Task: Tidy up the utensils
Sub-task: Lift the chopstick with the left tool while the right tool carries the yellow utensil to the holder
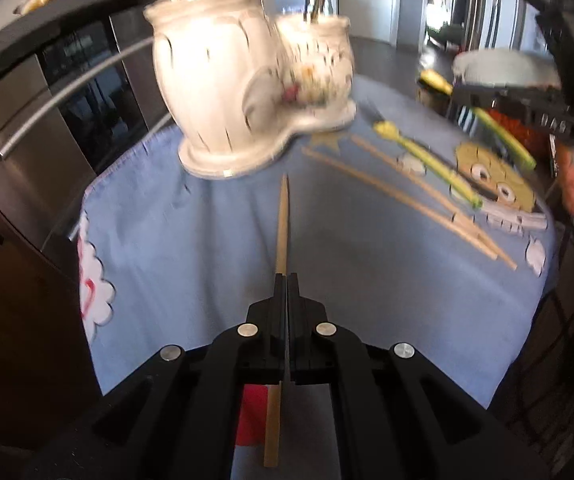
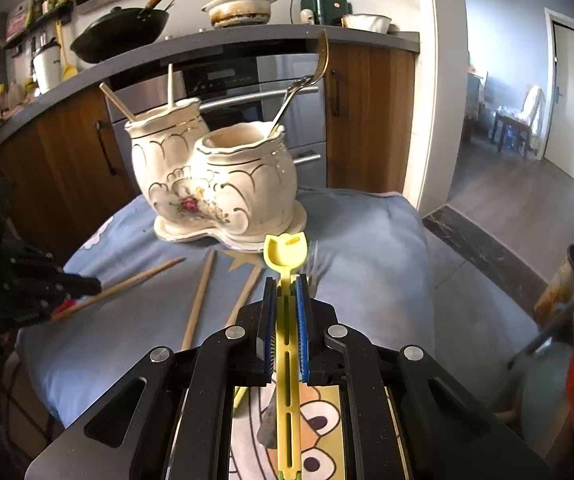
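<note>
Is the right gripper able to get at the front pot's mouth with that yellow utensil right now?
Probably yes. The right gripper is shut on the yellow utensil, and nothing stands between it and the front pot, whose mouth holds only a spoon at one side.

Three loose wooden chopsticks (image 2: 201,292) on the cloth, two joined ceramic jars (image 2: 223,184), one yellow utensil (image 2: 287,320).

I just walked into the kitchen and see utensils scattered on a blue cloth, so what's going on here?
A person is sorting utensils into a white double-pot ceramic holder using two handheld grippers. The left gripper is shut on a single wooden chopstick pointed towards the holder. The right gripper is shut on a yellow-green plastic-handled fork. Two more wooden chopsticks lie on the blue cartoon-print cloth. The taller pot already holds chopsticks, the shorter one metal cutlery.
</note>
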{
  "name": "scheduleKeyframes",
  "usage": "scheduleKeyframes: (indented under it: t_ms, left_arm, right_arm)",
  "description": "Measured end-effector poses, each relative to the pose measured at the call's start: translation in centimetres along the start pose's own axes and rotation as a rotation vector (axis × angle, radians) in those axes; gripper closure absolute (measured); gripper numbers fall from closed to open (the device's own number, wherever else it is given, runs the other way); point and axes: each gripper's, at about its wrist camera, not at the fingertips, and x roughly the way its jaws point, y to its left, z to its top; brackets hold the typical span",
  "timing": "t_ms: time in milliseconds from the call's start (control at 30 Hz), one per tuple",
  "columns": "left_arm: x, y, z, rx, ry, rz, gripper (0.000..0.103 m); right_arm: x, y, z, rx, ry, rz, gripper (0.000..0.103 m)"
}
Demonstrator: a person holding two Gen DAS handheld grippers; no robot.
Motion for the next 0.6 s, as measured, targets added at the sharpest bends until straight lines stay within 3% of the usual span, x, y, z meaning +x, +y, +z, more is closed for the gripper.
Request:
scheduleKeyframes:
  t_ms: [100,300,400,500,600]
  left_arm:
    - [0.3,0.5,0.0,-0.016,0.006,-0.011,0.086]
    - [1.9,-0.1,1.1,0.054,0.064,-0.008,0.087]
    - [2.0,0.0,1.4,0.075,0.073,-0.002,0.097]
    - [1.4,0.3,0.9,0.072,0.061,-0.021,0.097]
    - [-0.1,0.8,0.4,0.048,-0.006,-0.059,0.097]
  right_arm:
    - [0.1,-0.1,0.0,0.000,0.004,-0.003,0.093]
    - [-0.1,-0.1,0.1,-0.006,0.001,0.002,0.093]
    - [-0.4,-0.2,0.1,-0.002,-0.009,0.001,0.093]
    - [-0.9,-0.4,0.3,0.002,-0.028,0.005,0.093]
    - [-1.3,-0.4,0.9,0.013,-0.056,0.018,0.093]
